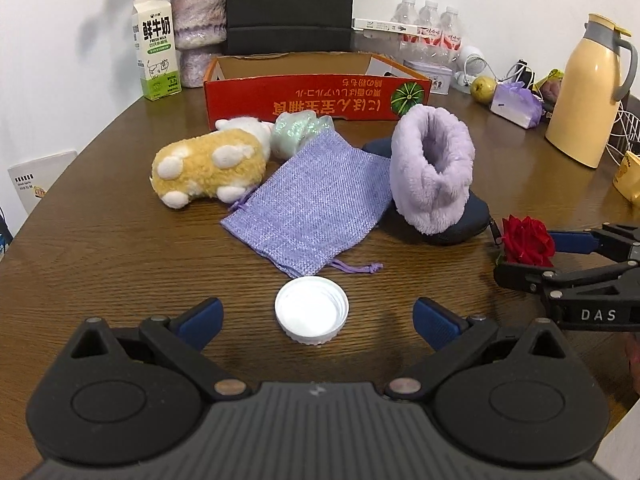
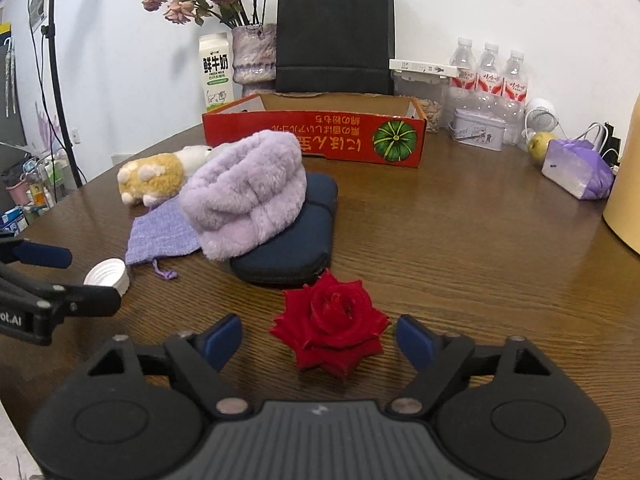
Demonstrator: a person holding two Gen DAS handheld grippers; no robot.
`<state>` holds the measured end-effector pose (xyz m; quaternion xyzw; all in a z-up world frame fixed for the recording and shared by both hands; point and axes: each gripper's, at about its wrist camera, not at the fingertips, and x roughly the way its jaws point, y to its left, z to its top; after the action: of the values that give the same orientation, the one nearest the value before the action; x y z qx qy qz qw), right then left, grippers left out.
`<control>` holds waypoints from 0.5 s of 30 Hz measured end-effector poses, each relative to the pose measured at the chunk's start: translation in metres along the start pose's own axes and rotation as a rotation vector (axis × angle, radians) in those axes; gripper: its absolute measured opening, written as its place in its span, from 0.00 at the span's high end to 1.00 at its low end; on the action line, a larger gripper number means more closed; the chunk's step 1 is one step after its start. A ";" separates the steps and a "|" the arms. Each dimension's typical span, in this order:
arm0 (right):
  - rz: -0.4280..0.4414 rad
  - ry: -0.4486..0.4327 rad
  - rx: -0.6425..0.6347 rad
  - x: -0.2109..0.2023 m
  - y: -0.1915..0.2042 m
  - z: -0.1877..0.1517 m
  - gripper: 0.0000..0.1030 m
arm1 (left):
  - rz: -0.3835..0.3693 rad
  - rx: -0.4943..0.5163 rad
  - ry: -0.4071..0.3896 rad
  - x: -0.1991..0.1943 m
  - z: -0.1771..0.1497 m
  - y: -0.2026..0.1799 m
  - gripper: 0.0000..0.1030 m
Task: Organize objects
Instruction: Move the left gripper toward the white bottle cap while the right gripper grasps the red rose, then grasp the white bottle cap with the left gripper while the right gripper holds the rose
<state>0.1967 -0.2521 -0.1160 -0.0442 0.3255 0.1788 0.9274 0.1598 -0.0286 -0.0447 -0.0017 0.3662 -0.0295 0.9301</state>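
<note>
Dark wood-grain bench [image 1: 120, 264]. Lying directly on it: white cap [image 1: 311, 310], open side up; lilac drawstring pouch [image 1: 316, 200]; plush toy [image 1: 208, 168]; navy case [image 2: 292, 240] under a purple fluffy item [image 2: 244, 196]; red rose [image 2: 330, 322]; red cardboard box [image 1: 316, 96]; milk carton [image 1: 156, 48]; yellow jug [image 1: 588, 92].

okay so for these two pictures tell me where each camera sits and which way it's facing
Left wrist: on the left hand-held gripper, angled down across the table at the white cap between its open fingers; the right hand-held gripper shows at the right edge.
Right wrist: on the right hand-held gripper, facing the red rose between its fingers; the other gripper shows at left.
Shared: cap, rose, purple pouch, red box.
</note>
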 end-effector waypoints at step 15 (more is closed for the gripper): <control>0.038 -0.036 -0.030 -0.004 0.007 0.004 0.57 | 0.012 -0.007 -0.002 0.010 -0.001 0.003 0.00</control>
<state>0.1938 -0.2465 -0.1098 -0.0486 0.3070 0.2021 0.9287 0.1666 -0.0260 -0.0519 -0.0029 0.3655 -0.0225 0.9305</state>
